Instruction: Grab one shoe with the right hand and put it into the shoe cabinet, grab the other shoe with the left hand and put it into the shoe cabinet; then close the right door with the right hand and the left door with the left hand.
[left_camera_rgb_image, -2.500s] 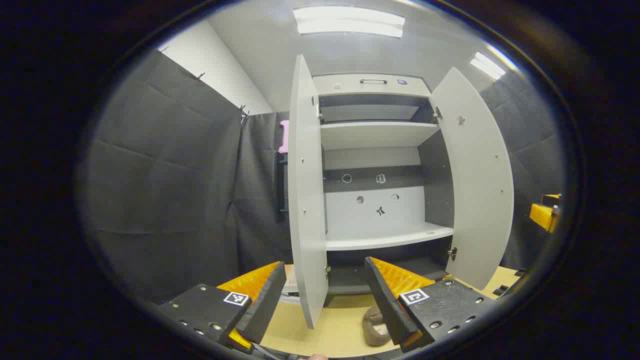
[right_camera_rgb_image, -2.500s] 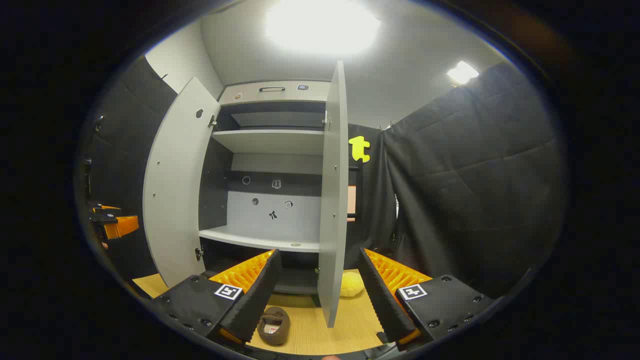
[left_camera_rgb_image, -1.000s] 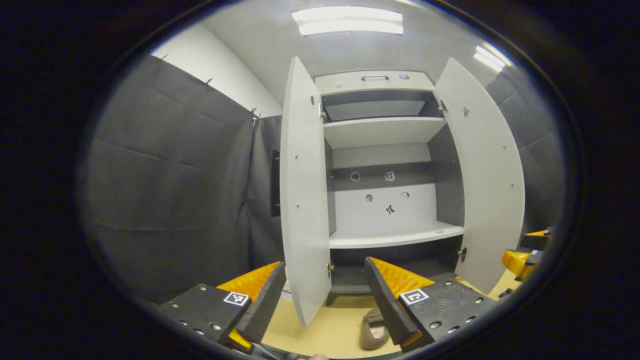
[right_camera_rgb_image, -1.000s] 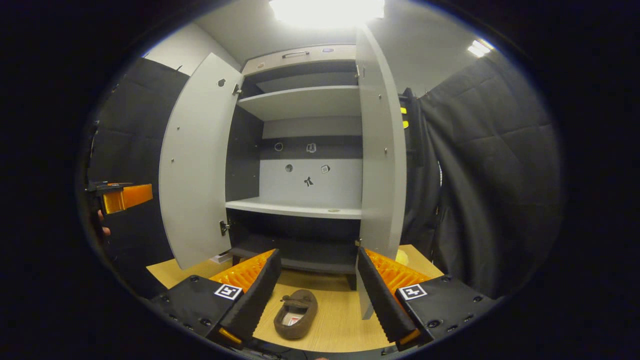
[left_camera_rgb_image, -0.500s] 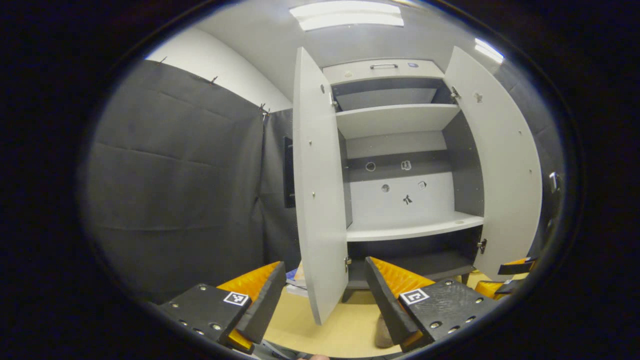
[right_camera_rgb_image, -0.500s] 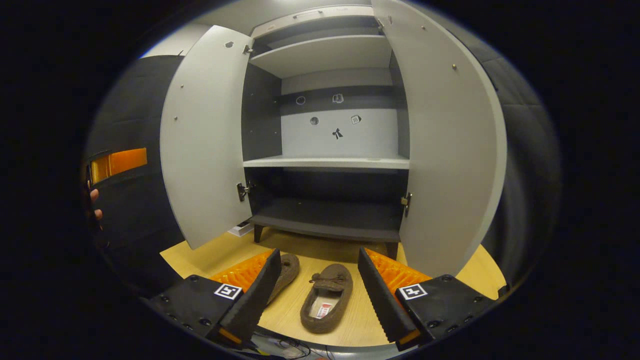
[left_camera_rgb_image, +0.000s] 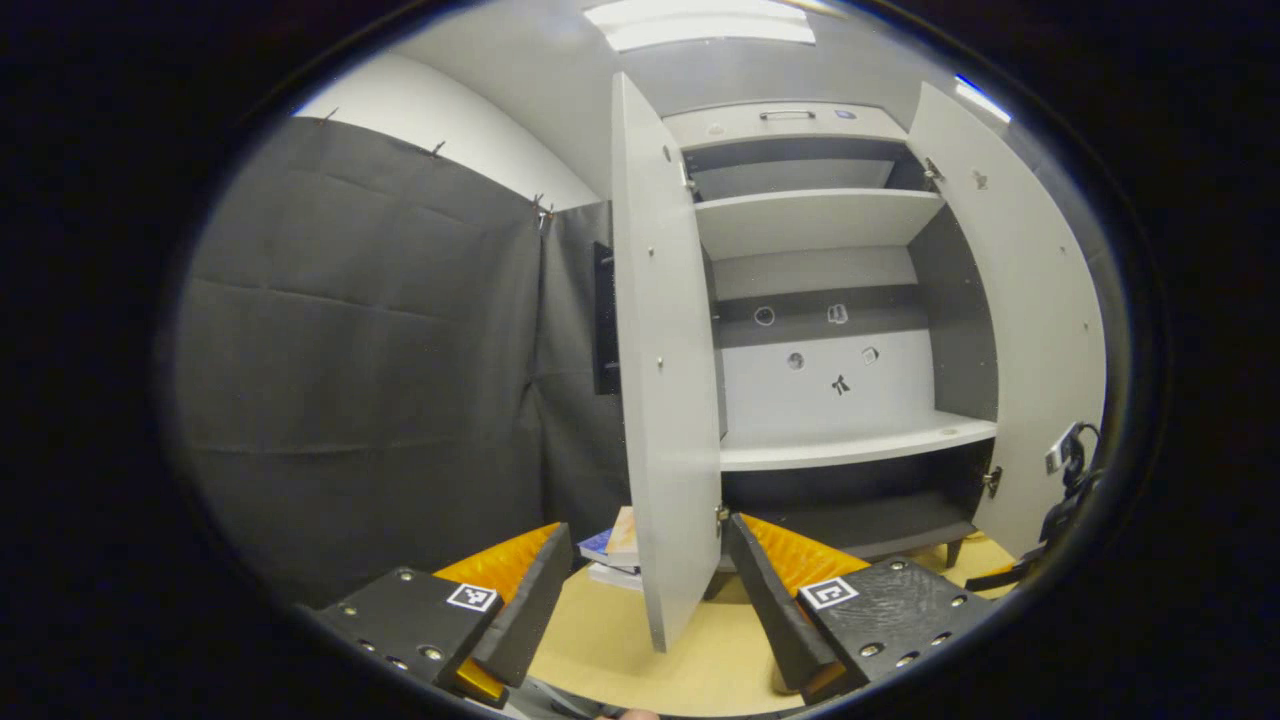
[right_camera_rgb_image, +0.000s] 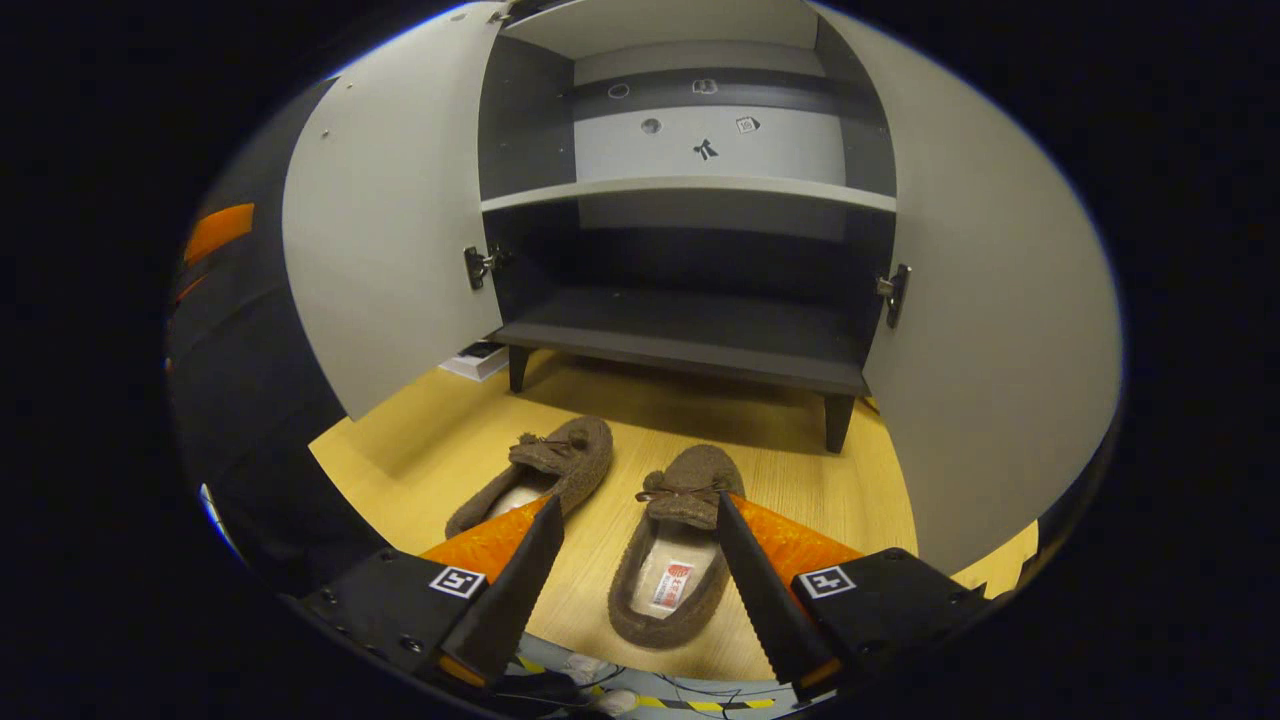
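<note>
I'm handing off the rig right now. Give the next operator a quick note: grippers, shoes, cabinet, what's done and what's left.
Right gripper: open, empty, low over the right-hand brown fuzzy slipper.
Left gripper: open, empty, facing the grey shoe cabinet by its open left door.
Second brown slipper lies beside the first on the wooden floor.
Open right door.
Done: nothing stowed.
Left: grab and shelve both slippers, shut right door, then left.

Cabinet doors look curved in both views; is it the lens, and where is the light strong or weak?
Left gripper view: the fisheye bows the left door, and the ceiling lamp glares. Right gripper view: both doors bulge, the bottom shelf lies in shadow, the shoes are evenly lit and sharp.
</note>
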